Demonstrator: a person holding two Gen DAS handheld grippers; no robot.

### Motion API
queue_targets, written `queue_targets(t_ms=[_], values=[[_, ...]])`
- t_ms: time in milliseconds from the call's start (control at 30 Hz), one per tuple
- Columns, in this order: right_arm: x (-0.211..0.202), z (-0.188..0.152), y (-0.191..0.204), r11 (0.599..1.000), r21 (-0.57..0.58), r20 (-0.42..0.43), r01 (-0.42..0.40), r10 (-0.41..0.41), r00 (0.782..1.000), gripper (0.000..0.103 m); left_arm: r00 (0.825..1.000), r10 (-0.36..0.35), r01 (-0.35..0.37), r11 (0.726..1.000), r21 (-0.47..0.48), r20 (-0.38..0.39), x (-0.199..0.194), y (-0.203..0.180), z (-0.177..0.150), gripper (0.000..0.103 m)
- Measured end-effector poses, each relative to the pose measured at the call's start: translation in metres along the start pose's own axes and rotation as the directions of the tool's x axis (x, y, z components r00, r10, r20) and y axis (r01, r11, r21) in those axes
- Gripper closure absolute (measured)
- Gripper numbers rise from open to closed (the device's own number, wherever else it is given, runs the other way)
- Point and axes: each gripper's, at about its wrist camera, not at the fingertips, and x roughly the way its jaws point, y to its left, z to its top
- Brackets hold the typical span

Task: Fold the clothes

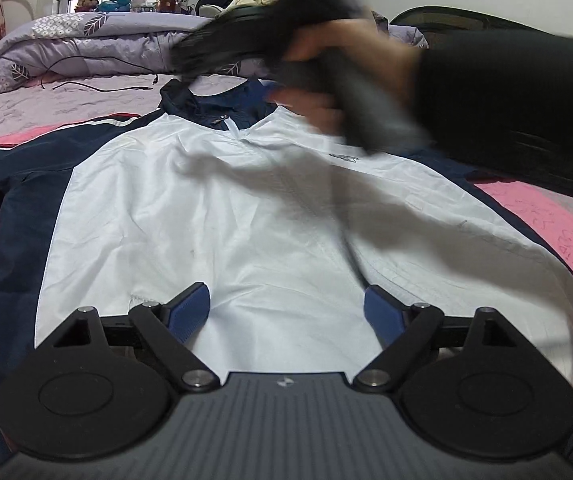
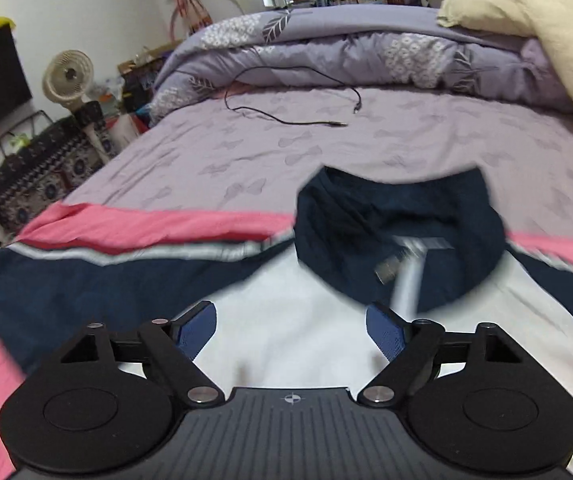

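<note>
A white and navy zip jacket [image 1: 214,208] lies face up and spread flat on the bed, collar at the far end. My left gripper [image 1: 286,312] is open and empty, low over the jacket's hem. My right gripper [image 2: 291,330] is open and empty, over the white chest just short of the navy collar [image 2: 398,224]. In the left wrist view the right gripper body and the hand holding it [image 1: 326,64] are blurred, above the collar and the right shoulder. The left sleeve [image 2: 86,280] stretches out to the left.
The bed has a pink cover [image 2: 146,228] and a lilac sheet [image 2: 286,148] with a loose black cable [image 2: 286,118] on it. A rolled lilac duvet [image 2: 326,52] and a cream garment [image 2: 526,12] lie at the far end. A fan [image 2: 68,76] stands beside the bed at left.
</note>
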Motion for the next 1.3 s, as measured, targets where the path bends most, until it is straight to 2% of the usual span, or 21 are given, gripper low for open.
queue_targets(t_ms=[67, 167, 233, 333, 400, 533, 633, 767, 933, 1100, 1167, 1233, 1300], values=[[-0.024, -0.024, -0.005, 1.0, -0.021, -0.062, 0.01, -0.012, 0.998, 0.019, 1.0, 0.003, -0.003, 1.0, 0.003, -0.002, 0.0, -0.001, 0.001, 0.016], [-0.052, -0.067, -0.011, 0.993, -0.08, -0.14, 0.089, -0.099, 0.985, 0.019, 1.0, 0.009, -0.009, 1.0, 0.006, -0.005, 0.0, -0.003, 0.001, 0.016], [-0.07, -0.098, -0.018, 0.991, -0.073, -0.182, 0.113, -0.125, 0.975, 0.018, 1.0, 0.024, -0.024, 1.0, 0.012, -0.012, -0.002, -0.005, 0.002, 0.015], [-0.106, -0.139, -0.014, 0.984, -0.115, -0.151, 0.137, -0.154, 0.976, 0.011, 0.997, 0.072, -0.07, 0.997, 0.045, -0.041, -0.012, -0.013, 0.001, 0.015], [-0.127, -0.162, -0.007, 0.978, -0.141, -0.129, 0.154, -0.172, 0.977, 0.011, 0.995, 0.086, -0.082, 0.994, 0.071, -0.053, -0.023, -0.016, -0.006, 0.015], [-0.162, -0.195, 0.001, 0.978, -0.114, -0.094, 0.172, -0.183, 0.979, 0.01, 0.986, 0.145, -0.139, 0.988, 0.068, -0.084, -0.046, -0.024, -0.02, 0.014], [-0.181, -0.208, 0.009, 0.974, -0.103, -0.071, 0.201, -0.208, 0.975, 0.01, 0.976, 0.18, -0.175, 0.983, 0.052, -0.121, -0.057, -0.028, -0.021, 0.014], [-0.194, -0.223, 0.024, 0.958, -0.147, -0.074, 0.246, -0.259, 0.963, 0.01, 0.96, 0.215, -0.208, 0.977, 0.056, -0.181, -0.066, -0.033, -0.02, 0.013], [-0.208, -0.227, 0.037, 0.951, -0.07, -0.13, 0.301, -0.307, 0.943, 0.01, 0.918, 0.272, -0.268, 0.962, 0.055, -0.29, -0.071, -0.041, -0.017, 0.013], [-0.213, -0.238, 0.059, 0.944, -0.114, -0.172, 0.308, -0.324, 0.93, 0.009, 0.905, 0.283, -0.285, 0.958, 0.04, -0.317, -0.074, -0.042, -0.02, 0.012], [-0.208, -0.244, 0.063, 0.939, -0.134, -0.188, 0.317, -0.338, 0.922, 0.005, 0.905, 0.28, -0.286, 0.958, 0.03, -0.321, -0.075, -0.04, -0.022, 0.011], [-0.201, -0.25, 0.06, 0.941, -0.113, -0.206, 0.321, -0.338, 0.918, 0.0, 0.902, 0.282, -0.29, 0.957, 0.026, -0.327, -0.074, -0.039, -0.023, 0.009], [-0.197, -0.254, 0.052, 0.948, -0.069, -0.214, 0.311, -0.318, 0.923, 0.0, 0.902, 0.279, -0.288, 0.957, 0.022, -0.33, -0.074, -0.038, -0.024, 0.009]])
